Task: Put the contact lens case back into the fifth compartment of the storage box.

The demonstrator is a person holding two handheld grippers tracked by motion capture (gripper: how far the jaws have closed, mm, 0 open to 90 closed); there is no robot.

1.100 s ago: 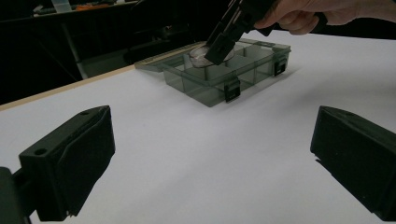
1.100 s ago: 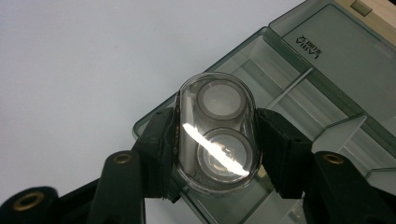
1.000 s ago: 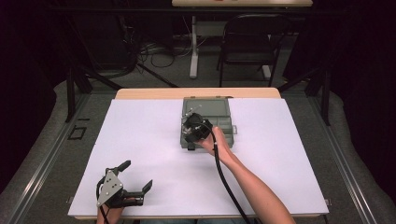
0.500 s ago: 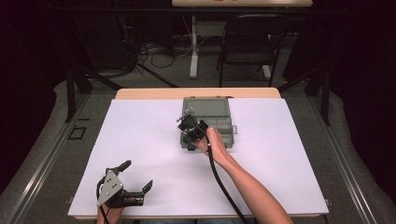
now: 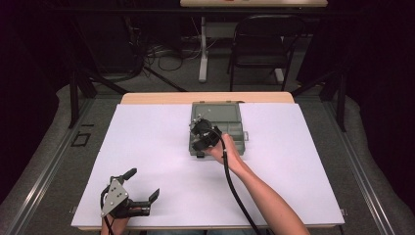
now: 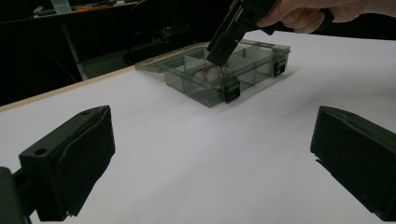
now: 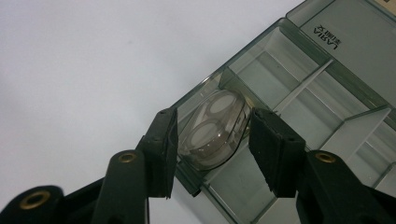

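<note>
Open grey compartment box [image 5: 230,128] mid-table, clear round case [image 7: 215,128] in corner compartment

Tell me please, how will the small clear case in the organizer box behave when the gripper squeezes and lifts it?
The clear case looks smooth and rounded, so it may slip or pivot between the right gripper pads. Being small, thin, see-through plastic, it is probably light and fairly stiff.

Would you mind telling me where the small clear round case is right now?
The clear round case sits in a corner compartment of the grey organizer box, between the right gripper's open jaws.
</note>
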